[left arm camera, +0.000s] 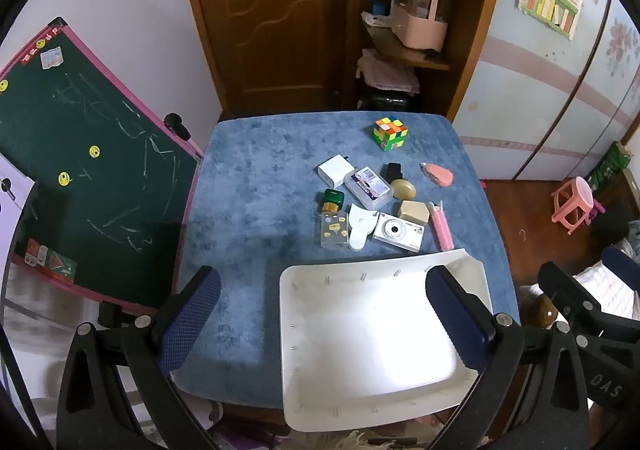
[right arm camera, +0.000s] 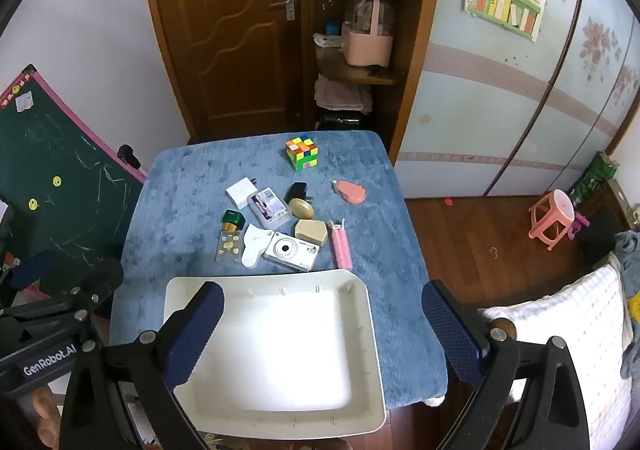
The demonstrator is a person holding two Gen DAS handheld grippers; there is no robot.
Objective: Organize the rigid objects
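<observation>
Blue worktop is still carrying every small item; white tray is sitting empty, both hand-held grippers are hovering wide open, holding nothing.

Tray near corner overhangs table, partly behind left finger. Camera label print illegible.

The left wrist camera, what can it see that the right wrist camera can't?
Only the left wrist view shows the big green chalkboard's bottom sticker and the right tool poking in from the side. Only the right wrist view shows the checked white cloth and the left tool. Both show the empty white plastic tray, the colourful puzzle cube, the small white camera and the pink plastic stool.
</observation>
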